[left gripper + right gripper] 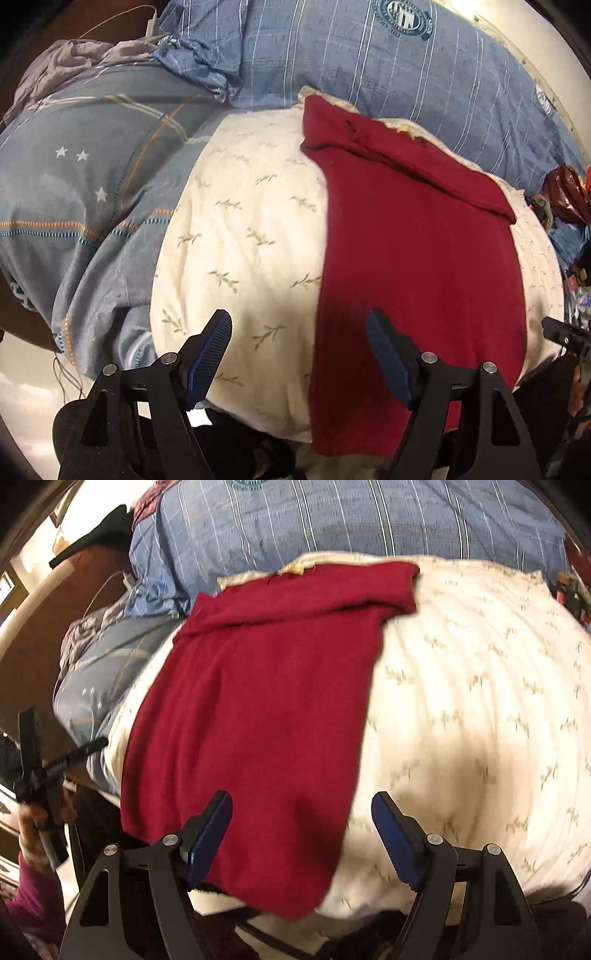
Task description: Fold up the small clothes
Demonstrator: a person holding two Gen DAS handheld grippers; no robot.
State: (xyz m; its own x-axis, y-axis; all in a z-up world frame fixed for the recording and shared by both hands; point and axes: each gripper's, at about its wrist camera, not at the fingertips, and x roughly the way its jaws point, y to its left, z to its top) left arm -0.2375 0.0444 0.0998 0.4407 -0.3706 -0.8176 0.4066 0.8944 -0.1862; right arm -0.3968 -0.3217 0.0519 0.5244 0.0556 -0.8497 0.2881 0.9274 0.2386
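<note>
A dark red garment lies flat on a cream leaf-print cushion, its far end folded over into a band. It also shows in the right wrist view on the same cushion. My left gripper is open and empty, hovering above the garment's near left edge. My right gripper is open and empty above the garment's near right edge. The left gripper's body shows at the left of the right wrist view.
A blue striped quilt lies behind the cushion, and a grey-blue star-print blanket lies to its left. A white charger cable lies at the back left. Cluttered bags sit at the right.
</note>
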